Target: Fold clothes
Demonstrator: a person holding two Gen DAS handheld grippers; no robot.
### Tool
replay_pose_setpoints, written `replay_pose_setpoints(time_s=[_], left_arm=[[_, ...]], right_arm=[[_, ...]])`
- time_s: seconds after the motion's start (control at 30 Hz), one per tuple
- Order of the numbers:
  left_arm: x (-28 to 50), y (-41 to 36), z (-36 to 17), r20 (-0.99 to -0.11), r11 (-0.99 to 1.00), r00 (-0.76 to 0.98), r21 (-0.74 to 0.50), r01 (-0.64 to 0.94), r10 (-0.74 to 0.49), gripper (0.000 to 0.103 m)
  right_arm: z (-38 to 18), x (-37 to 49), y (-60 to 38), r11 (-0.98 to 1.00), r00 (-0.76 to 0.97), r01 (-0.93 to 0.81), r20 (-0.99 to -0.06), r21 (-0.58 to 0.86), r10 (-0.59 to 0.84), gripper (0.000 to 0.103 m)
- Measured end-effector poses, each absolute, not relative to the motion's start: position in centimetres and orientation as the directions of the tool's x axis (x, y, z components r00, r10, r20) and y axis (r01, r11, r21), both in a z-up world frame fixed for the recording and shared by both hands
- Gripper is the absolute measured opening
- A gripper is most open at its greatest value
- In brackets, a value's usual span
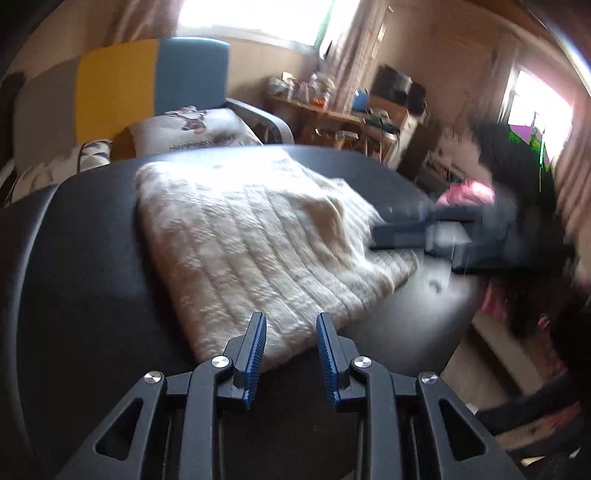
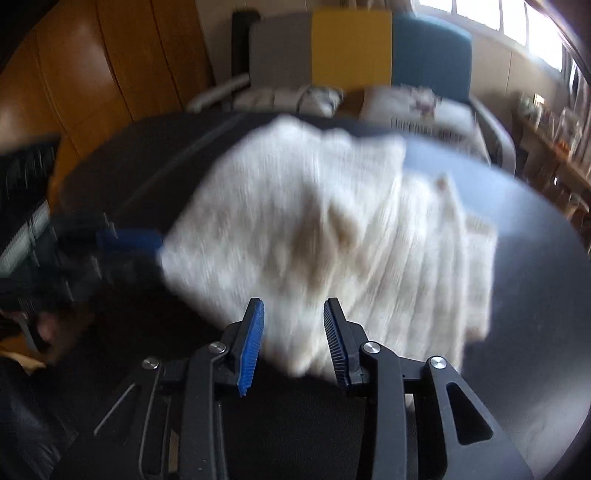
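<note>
Sweater (image 1: 255, 236), cream and fluffy with ribbed lines, lies folded on the dark round table (image 1: 74, 258), filling most of the middle of it. In the left wrist view its near corner reaches just up to the left gripper (image 1: 291, 321), showing in the gap between the blue ribbed pads (image 1: 258, 350). Those jaws stand apart with nothing pinched; the cloth looks to lie on the table below them, not in them, so this claw is released.

The right gripper (image 2: 293, 306) hangs over the sweater's (image 2: 332, 229) near edge from the other side. Its jaws are also parted and no fabric is caught between the pads (image 2: 251, 350); whether the tips brush the cloth cannot be told through the blur. In the left view this gripper shows as a dark smear at the sweater's right edge.

The right view shows the left gripper as a blurred dark shape with a blue pad, at the sweater's left edge.

Behind the table stand a sofa (image 2: 351, 48) with grey, yellow and blue back panels and pale cushions (image 1: 192, 129). A cluttered wooden shelf (image 1: 332, 110) sits under a bright window (image 1: 251, 18)
</note>
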State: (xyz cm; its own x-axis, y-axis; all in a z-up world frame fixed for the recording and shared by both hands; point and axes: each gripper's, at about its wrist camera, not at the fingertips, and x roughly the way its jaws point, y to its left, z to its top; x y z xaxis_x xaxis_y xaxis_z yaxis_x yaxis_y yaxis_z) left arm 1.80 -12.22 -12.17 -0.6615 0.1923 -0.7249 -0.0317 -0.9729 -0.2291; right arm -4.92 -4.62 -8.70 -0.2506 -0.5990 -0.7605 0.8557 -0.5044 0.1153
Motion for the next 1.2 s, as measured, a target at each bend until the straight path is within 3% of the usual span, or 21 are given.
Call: replay_pose_setpoints(time_s=[0.1, 0.23, 0.3, 0.5, 0.67, 0.77, 0.87, 1.03, 1.2], left_arm=[[0.5, -12.1, -14.4, -0.773, -0.971, -0.605, -0.239, -0.002, 0.192, 0.028], [1.1, -13.6, -13.8, -0.735, -0.940, -0.624, -0.341, 0.002, 0.265, 0.028], [1.1, -14.5, -12.8, -0.724, -0.941, -0.639, -0.337, 0.001, 0.259, 0.028], [-1.6, -18.4, -9.2, -0.655, -0.943, -0.731, -0.329, 0.049, 0.190, 0.028], [-6.8, -20.8, -8.2, -0.666, -0.942, -0.730, -0.321, 0.095, 0.153, 0.028], [-10.4, -21.8, -9.7, -0.720, -0.941, -0.678, -0.313, 0.128, 0.148, 0.028], [-11.8, -22.2, -12.7, -0.781, -0.942, -0.606, -0.302, 0.150, 0.154, 0.028], [-11.1, -22.6, -11.2, -0.738, -0.941, -0.650, -0.323, 0.102, 0.183, 0.028], [-12.3, -24.8, -9.4, -0.708, -0.936, -0.690, -0.328, 0.129, 0.153, 0.028]], right_arm=[[-7.8, -6.6, -6.9, -0.497, -0.280, 0.863, -0.736, 0.089, -0.617, 0.037], [-12.6, -9.4, -10.4, -0.519, -0.224, 0.851, -0.836, 0.084, -0.502, 0.037], [-13.7, -9.5, -10.6, -0.495, -0.210, 0.864, -0.831, 0.087, -0.514, 0.037], [-10.4, -10.3, -9.7, -0.483, -0.194, 0.867, -0.810, 0.122, -0.553, 0.037], [-6.0, -13.3, -9.6, -0.489, -0.247, 0.865, -0.750, 0.114, -0.613, 0.037], [-7.5, -16.1, -10.9, -0.495, -0.238, 0.861, -0.766, 0.117, -0.596, 0.037], [-11.9, -18.7, -12.6, -0.500, -0.184, 0.859, -0.844, 0.111, -0.504, 0.037], [-12.5, -19.8, -11.0, -0.502, -0.141, 0.840, -0.811, 0.206, -0.567, 0.037], [-9.4, -20.6, -11.2, -0.482, -0.180, 0.859, -0.778, 0.174, -0.602, 0.037]])
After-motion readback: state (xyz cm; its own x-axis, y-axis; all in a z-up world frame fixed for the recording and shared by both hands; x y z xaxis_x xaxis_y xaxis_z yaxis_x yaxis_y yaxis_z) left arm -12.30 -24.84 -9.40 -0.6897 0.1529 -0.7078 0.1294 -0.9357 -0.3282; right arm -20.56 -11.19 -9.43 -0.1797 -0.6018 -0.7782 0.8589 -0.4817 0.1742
